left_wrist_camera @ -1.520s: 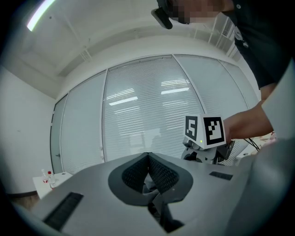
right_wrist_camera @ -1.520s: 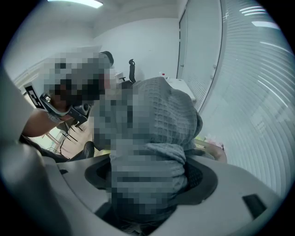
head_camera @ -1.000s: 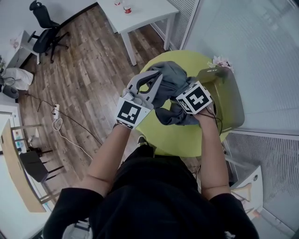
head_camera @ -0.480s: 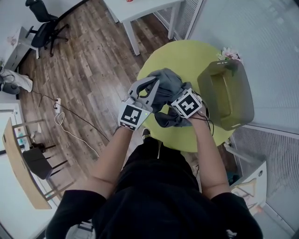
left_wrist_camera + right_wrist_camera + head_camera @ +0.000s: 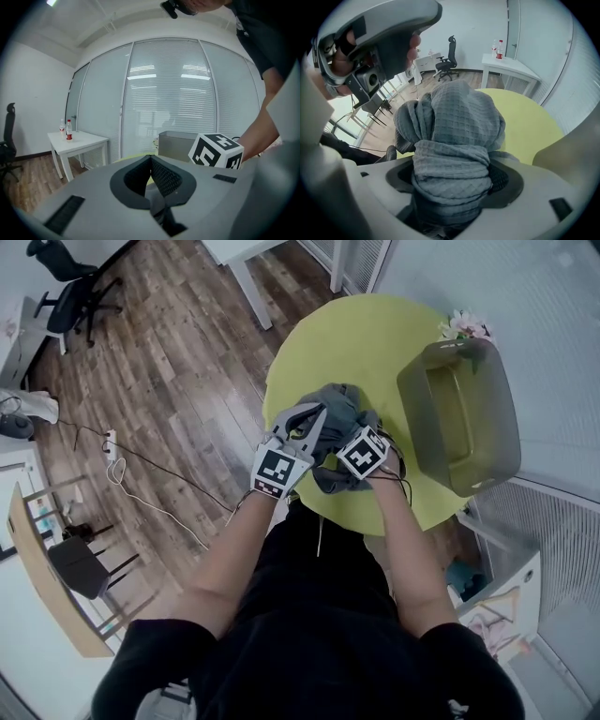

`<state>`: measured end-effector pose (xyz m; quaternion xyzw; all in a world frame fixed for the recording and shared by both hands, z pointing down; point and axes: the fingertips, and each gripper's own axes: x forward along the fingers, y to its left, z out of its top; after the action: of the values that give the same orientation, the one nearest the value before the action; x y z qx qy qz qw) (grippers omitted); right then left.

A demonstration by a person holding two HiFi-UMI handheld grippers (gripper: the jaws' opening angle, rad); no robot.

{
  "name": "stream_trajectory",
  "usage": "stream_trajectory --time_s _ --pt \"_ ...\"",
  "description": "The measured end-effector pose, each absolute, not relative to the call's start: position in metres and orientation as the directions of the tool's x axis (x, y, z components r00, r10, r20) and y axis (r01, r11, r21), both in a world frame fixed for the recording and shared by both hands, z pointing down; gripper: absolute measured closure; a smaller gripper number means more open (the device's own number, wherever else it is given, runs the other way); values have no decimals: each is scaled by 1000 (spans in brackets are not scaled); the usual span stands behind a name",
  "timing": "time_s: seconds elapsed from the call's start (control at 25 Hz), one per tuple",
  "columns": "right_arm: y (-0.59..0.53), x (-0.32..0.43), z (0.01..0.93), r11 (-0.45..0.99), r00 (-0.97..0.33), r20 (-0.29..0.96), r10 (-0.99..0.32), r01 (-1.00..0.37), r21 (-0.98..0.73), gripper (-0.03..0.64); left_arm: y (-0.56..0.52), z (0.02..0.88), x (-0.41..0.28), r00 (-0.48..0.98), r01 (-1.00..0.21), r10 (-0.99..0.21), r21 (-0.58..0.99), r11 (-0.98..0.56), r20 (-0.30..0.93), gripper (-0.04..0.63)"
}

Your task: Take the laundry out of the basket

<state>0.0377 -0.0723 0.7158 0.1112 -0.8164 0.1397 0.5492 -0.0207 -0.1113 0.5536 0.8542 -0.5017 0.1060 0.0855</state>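
A grey waffle-weave cloth [image 5: 342, 404] lies bunched on the round yellow-green table [image 5: 375, 343], left of the olive-grey laundry basket [image 5: 469, 460]. My right gripper [image 5: 354, 463] points steeply down at the cloth's near side. In the right gripper view it [image 5: 452, 176] is shut on a thick roll of the cloth [image 5: 454, 117]. My left gripper [image 5: 322, 413] sits at the cloth's left edge. In the left gripper view its pads [image 5: 150, 161] meet at the tips with no cloth showing between them. The basket [image 5: 176, 143] shows beyond, its inside bare in the head view.
A white table [image 5: 79, 138] with bottles stands beyond the round one. An office chair [image 5: 56, 287] is far left on the wood floor, where a cable [image 5: 141, 493] lies. Small flowers [image 5: 464, 326] sit behind the basket. A glass wall with blinds runs along the right.
Both grippers have come down with the grey cloth, from above the table to its top. The cloth now rests bunched on the table.
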Motion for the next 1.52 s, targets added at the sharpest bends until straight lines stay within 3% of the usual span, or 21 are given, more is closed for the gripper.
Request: stream_trajectory --time_s 0.52,1.0,1.16,1.32,1.44,1.52 --pt "-81 41 778 943 -361 932 -20 -317 -102 239 -120 608 -12 467 -879 -812 84 -469 350 585" --pt "-86 43 727 947 -384 922 -54 -314 -75 209 -115 592 -13 473 -877 -816 85 -473 333 585" --pt "-94 44 684 930 -477 872 -113 -359 -76 210 -112 574 -12 478 -873 -820 71 -482 315 585" --pt "-102 37 638 900 -628 746 -221 -426 -91 212 -102 551 -17 475 -873 -828 41 -486 298 586" --pt "-98 37 609 892 -690 682 -242 -436 -124 254 -94 540 -18 490 -866 -824 52 -497 286 586" --pt "-91 41 593 893 -697 668 -262 -437 -106 365 -86 535 -16 504 -858 -815 60 -509 286 585"
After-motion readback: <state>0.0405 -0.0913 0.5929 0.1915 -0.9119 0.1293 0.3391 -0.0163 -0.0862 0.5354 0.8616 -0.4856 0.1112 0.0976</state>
